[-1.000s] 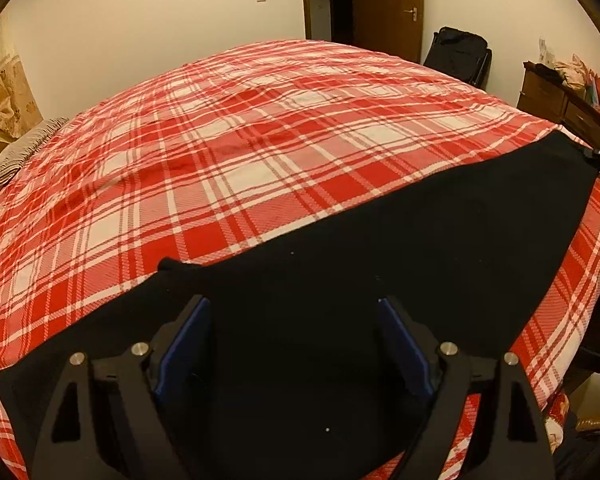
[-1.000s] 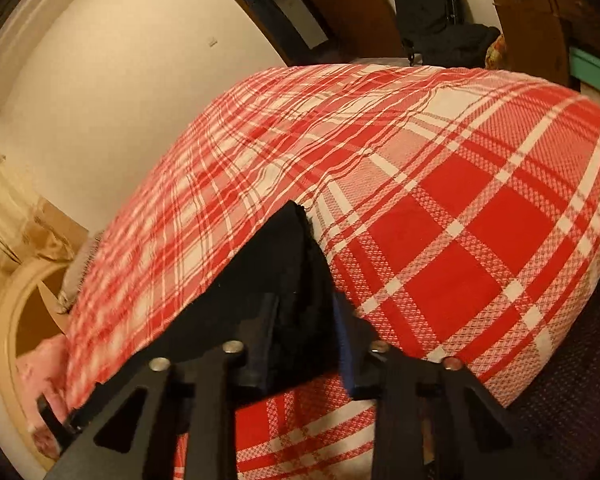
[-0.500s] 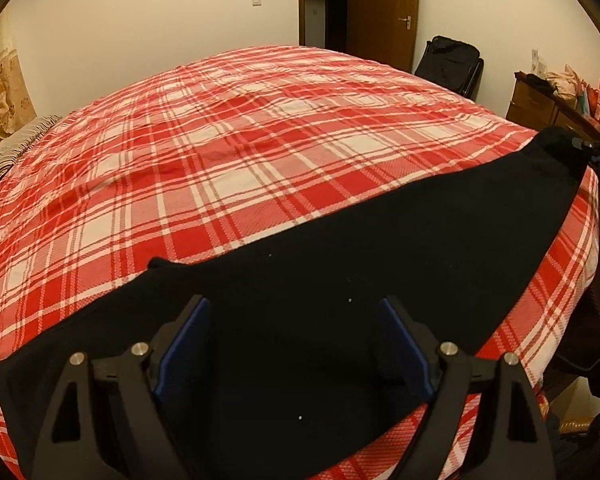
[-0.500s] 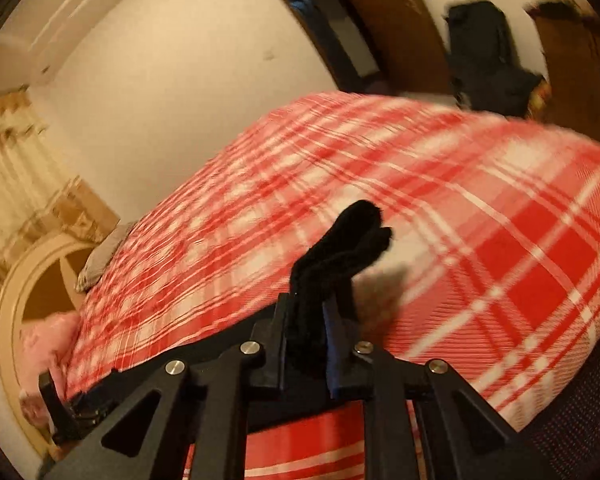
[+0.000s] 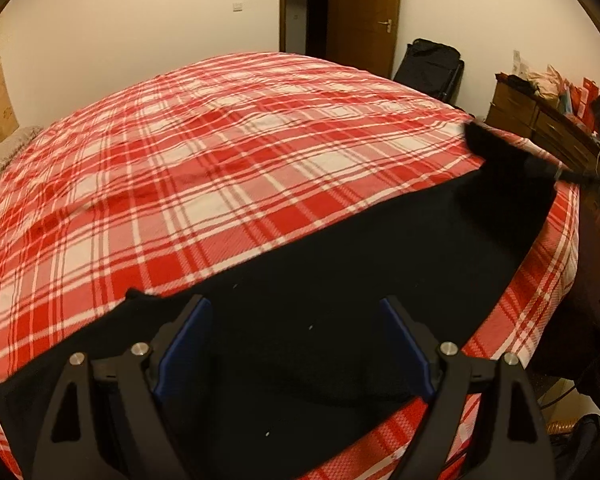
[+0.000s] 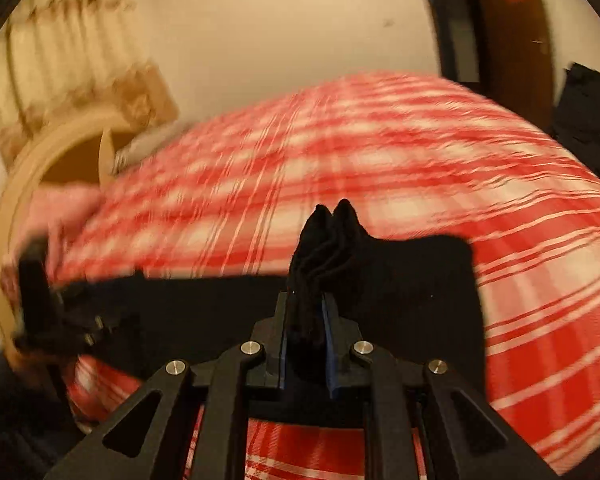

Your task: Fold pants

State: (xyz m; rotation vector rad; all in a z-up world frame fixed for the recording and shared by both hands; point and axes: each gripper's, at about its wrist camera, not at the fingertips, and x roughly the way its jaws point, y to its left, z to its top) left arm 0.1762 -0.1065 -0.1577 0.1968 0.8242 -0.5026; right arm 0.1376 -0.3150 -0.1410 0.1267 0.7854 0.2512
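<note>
Change: since half a second ago the right gripper [image 6: 306, 312] has lifted its end of the pants [image 5: 340, 300] higher off the bedspread [image 5: 220, 168], and the right wrist view has swung toward the headboard [image 6: 28, 168]; the left gripper [image 5: 296, 344] has barely shifted.
Right gripper: jaws drawn close on a bunched fold of black cloth that sticks up between the blue pads [image 6: 329, 344].
Left gripper: jaws spread wide just above the near end of the pants; blue pads [image 5: 184, 344] stand apart with flat cloth between them, pinching nothing.
Pants: black, stretched in a long band along the near edge of the bed, one end under the left gripper, the far end raised in the right gripper.
Raised end: seen from the left wrist it is a blurred dark tip at the right, probably clear of the bedspread.
Bedspread: red and white plaid, covering the whole bed.
Room: brown door [image 5: 364, 12] and a black bag [image 5: 432, 64] beyond the bed, a wooden dresser [image 5: 540, 120] at right.
</note>
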